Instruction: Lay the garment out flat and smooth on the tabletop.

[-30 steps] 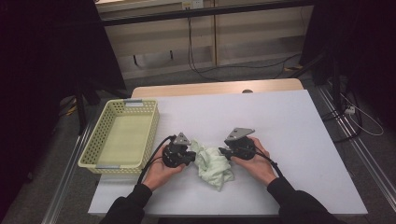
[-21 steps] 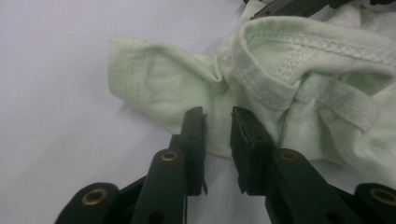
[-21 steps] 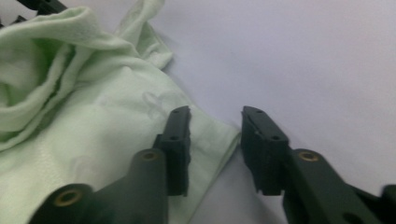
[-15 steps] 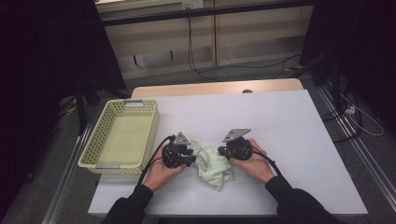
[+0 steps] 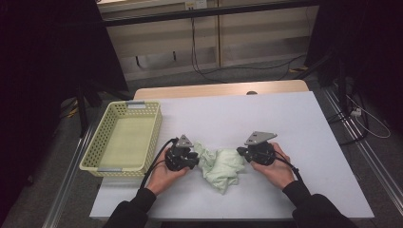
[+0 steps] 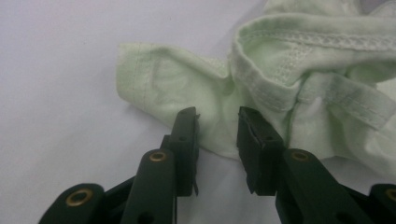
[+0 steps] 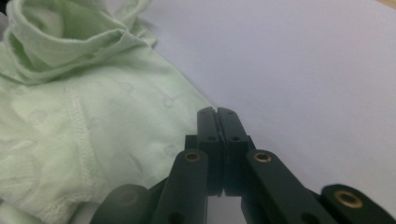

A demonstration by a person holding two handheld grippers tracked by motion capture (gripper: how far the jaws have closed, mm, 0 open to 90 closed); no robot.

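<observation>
A crumpled pale green cloth [image 5: 222,166] lies on the white table [image 5: 247,114] between my two grippers. My left gripper [image 5: 195,159] points at its left end. In the left gripper view the jaws [image 6: 217,125] stand apart astride a fold of the cloth [image 6: 303,56]; they have just been closing and do not press on it. My right gripper [image 5: 240,152] is at the cloth's right end. In the right gripper view it [image 7: 217,112] is shut, and the cloth's [image 7: 93,116] straight edge runs right into its tips.
A pale yellow perforated basket [image 5: 96,139] stands at the table's left edge, nothing in it. Bare white tabletop stretches behind and to the right of the cloth. Cables trail from both grippers toward the near edge.
My right gripper has moved to the right, and the cloth's right side has drawn out with it. The left hand has stayed where it was.
</observation>
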